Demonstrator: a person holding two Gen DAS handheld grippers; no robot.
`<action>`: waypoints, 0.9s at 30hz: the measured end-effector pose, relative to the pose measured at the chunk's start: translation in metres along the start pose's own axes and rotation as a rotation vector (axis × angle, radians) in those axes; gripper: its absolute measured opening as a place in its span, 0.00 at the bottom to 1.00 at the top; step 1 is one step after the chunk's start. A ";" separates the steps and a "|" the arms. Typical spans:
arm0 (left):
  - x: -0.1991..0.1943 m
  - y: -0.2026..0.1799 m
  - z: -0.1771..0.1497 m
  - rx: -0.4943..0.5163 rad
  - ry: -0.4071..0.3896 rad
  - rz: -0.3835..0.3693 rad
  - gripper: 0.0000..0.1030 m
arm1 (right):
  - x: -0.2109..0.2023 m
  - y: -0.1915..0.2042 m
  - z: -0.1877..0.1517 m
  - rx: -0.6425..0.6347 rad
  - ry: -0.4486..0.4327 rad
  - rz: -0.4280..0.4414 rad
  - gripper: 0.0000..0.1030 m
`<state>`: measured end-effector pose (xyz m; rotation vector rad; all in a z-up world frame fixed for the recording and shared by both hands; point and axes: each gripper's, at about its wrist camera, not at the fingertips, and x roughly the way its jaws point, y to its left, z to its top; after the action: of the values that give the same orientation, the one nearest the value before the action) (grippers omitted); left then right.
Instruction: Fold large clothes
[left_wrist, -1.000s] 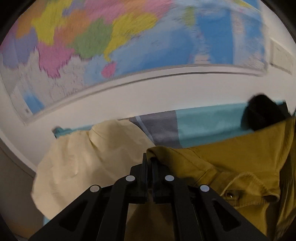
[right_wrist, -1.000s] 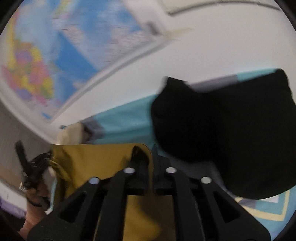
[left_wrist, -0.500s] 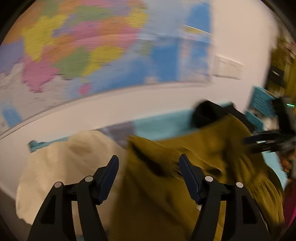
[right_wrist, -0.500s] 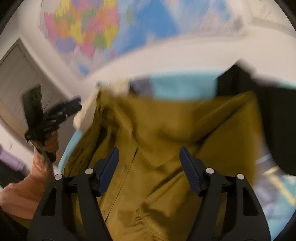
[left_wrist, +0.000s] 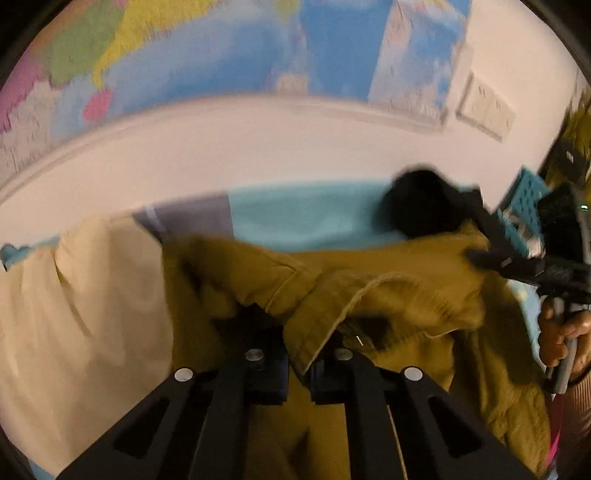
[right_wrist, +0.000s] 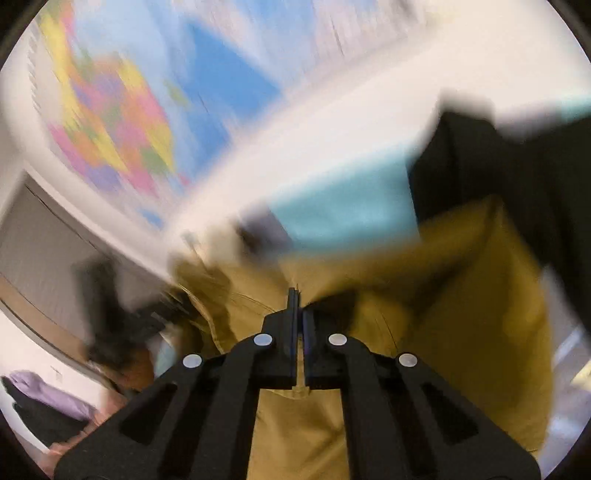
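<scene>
A mustard-yellow shirt (left_wrist: 388, 295) lies bunched on the bed, its collar and placket folds up close in the left wrist view. My left gripper (left_wrist: 297, 332) is shut on a fold of that shirt; cloth runs between the jaws and hides the fingertips. In the right wrist view the same shirt (right_wrist: 480, 314) spreads around my right gripper (right_wrist: 299, 299), whose jaws stand pressed together on a pinch of it. The right gripper (left_wrist: 517, 266) and the hand (left_wrist: 557, 332) holding it show at the left view's right edge. The left gripper (right_wrist: 110, 314) is a dark blur at left.
A cream garment (left_wrist: 81, 314) lies left of the shirt and a black garment (left_wrist: 424, 203) behind it, on a teal sheet (left_wrist: 303, 218). A wall map (left_wrist: 221, 55) hangs above the bed. A blue basket (left_wrist: 524, 195) stands at the right.
Both grippers were shut on the shirt, opened wide half a second ago over the cloth, and are now shut again on new folds. Both views have swung and the shirt is more bunched.
</scene>
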<state>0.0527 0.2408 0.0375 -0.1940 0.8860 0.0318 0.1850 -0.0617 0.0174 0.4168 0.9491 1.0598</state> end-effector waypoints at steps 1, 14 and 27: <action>-0.006 0.005 0.012 -0.058 -0.008 -0.075 0.06 | -0.007 0.003 0.012 0.010 -0.040 0.002 0.02; 0.072 0.049 0.058 -0.386 0.195 -0.148 0.28 | 0.027 -0.037 0.052 0.127 -0.067 -0.207 0.38; -0.053 0.024 -0.028 0.041 -0.052 0.037 0.72 | -0.080 0.025 -0.080 -0.310 0.110 -0.353 0.88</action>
<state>-0.0047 0.2620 0.0577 -0.1379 0.8374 0.0527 0.0924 -0.1310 0.0269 -0.0661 0.8971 0.8910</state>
